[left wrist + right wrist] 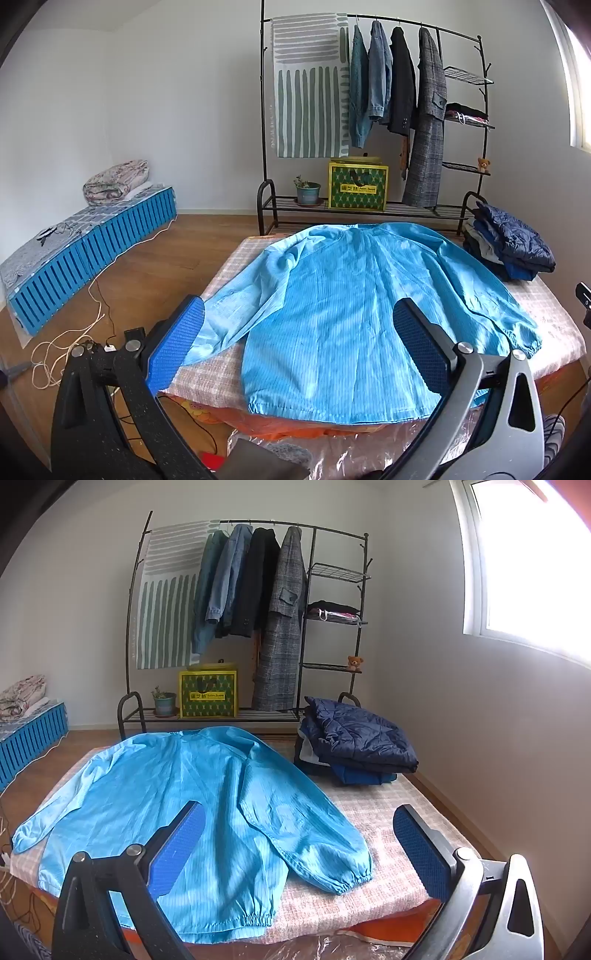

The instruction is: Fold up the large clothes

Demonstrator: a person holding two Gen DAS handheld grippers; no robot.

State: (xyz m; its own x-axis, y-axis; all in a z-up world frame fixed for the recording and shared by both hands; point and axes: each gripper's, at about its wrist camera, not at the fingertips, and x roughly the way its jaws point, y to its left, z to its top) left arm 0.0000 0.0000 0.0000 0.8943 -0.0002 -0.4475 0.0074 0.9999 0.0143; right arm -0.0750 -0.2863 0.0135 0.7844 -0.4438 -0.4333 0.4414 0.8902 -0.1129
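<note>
Left hand-held gripper (297, 343) stands fully spread, holding nothing, above the near edge of the bed (229, 266). Right hand-held gripper (299, 845) likewise spread and empty. Light blue jacket (351, 295) lies flat on the bed, hem at the near edge. Yellow-green box (357, 187) carries a label, not legible.

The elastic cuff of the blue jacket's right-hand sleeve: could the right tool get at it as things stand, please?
Probably yes: the cuff lies flat on the checked cover, uncovered, and the right tool hangs open above it.
</note>
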